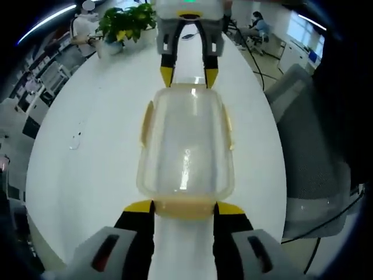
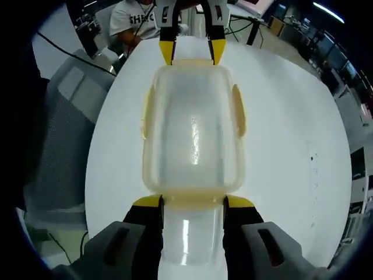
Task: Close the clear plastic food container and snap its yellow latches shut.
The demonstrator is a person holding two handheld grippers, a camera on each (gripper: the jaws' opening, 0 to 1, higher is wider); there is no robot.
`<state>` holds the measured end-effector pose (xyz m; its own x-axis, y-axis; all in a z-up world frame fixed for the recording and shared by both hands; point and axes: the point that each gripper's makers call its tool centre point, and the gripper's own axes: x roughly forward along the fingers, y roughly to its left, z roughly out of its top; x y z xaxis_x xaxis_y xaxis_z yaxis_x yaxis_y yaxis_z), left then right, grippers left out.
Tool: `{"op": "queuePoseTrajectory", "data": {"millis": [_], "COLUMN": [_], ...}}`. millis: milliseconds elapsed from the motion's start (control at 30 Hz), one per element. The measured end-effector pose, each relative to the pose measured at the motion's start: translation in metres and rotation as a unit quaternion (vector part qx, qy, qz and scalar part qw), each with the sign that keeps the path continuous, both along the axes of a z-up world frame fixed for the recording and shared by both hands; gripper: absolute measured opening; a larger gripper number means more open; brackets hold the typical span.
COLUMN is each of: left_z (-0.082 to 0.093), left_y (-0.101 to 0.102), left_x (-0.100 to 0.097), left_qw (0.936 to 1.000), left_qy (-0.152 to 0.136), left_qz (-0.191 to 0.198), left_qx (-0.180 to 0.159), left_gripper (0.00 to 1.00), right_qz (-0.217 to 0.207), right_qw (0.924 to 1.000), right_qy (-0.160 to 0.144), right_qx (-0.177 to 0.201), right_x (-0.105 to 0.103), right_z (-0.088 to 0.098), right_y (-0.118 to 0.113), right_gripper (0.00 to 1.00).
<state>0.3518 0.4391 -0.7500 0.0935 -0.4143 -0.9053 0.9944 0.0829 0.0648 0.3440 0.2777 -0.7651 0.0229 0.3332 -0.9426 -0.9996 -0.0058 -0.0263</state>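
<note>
Both grippers [image 1: 184, 208] [image 2: 192, 202] flank container [image 1: 185, 149] ends, spread.

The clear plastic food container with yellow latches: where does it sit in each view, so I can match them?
Left gripper view: the clear plastic food container sits centre, between the left tool below and the right tool above.
Right gripper view: centre, between the right tool below and the left tool above.
Shared landmark: the round white table.
</note>
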Motion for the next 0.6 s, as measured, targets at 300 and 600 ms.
{"op": "queuePoseTrajectory", "data": {"millis": [300, 600], "left_z": [-0.005, -0.011], "left_y": [-0.022, -0.056], "left_x": [-0.001, -0.001], "left_qw": [1.0, 1.0], "left_qy": [0.005, 0.007], "left_qz": [0.002, 0.0], "left_qx": [0.0, -0.006], "left_gripper": [0.33, 0.33], "right_qz": [0.002, 0.0], "right_qw": [1.0, 1.0], "right_qy": [0.003, -0.001], "right_qx": [0.003, -0.005], "right_x": [-0.001, -0.002], "right_z": [-0.004, -0.009], "right_y": [-0.022, -0.056], "right_gripper": [0.36, 0.36]}}
